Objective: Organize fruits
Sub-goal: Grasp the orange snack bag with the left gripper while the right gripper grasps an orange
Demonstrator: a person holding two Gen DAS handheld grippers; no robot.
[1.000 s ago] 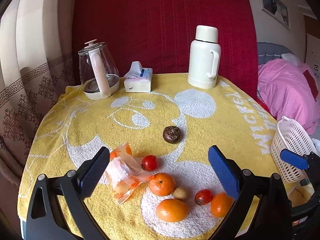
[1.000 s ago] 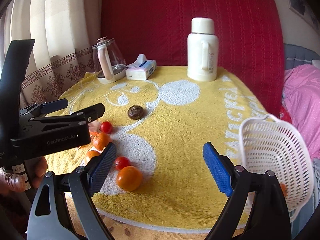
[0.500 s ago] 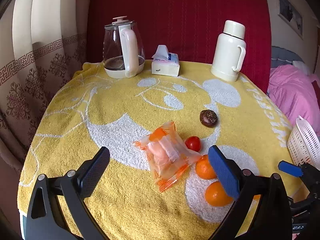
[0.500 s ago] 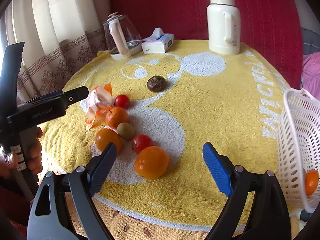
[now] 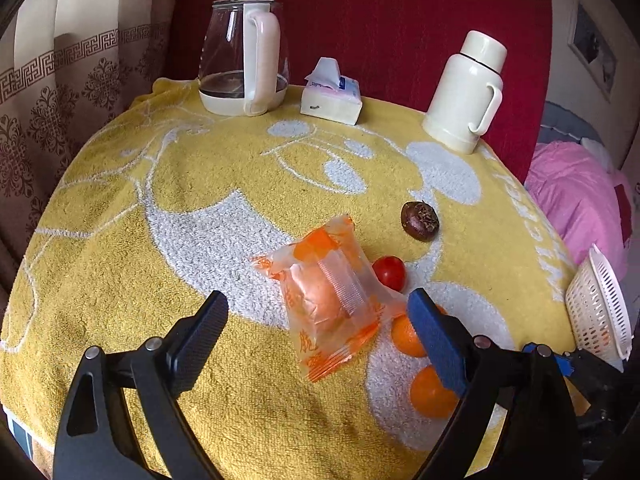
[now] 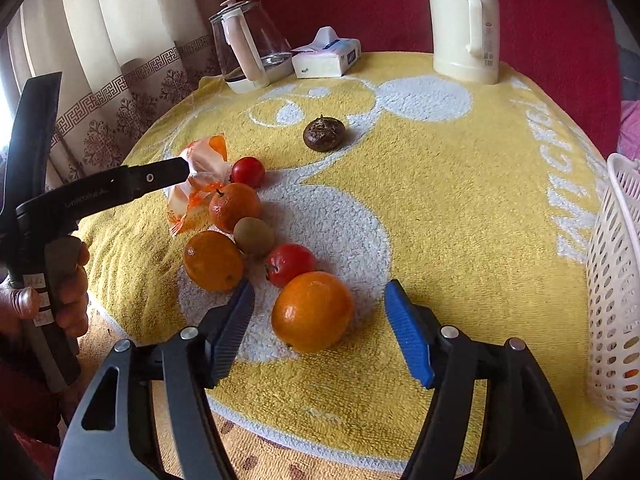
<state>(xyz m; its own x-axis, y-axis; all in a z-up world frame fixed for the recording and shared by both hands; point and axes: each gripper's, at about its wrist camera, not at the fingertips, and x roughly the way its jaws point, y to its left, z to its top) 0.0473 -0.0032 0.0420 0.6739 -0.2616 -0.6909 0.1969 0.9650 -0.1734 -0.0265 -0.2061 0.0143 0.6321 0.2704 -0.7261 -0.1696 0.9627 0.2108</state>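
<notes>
Looks like the pick-up step: right gripper (image 6: 318, 334) is spread wide around the big round orange (image 6: 313, 311), lower centre, not clamped. Left gripper (image 5: 316, 338), also apart, frames the orange plastic snack packet (image 5: 328, 294). Next: squeeze, carry to the white perforated plastic basket (image 6: 614, 280) at right edge.

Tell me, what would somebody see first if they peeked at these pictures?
Probably the big round orange on the yellow cartoon-mouse towel, right before the open right tongs, with more oranges, red tomatoes and a brown kiwi lined up behind it. Next, the crinkly orange snack packet lying before the open left tongs.
</notes>
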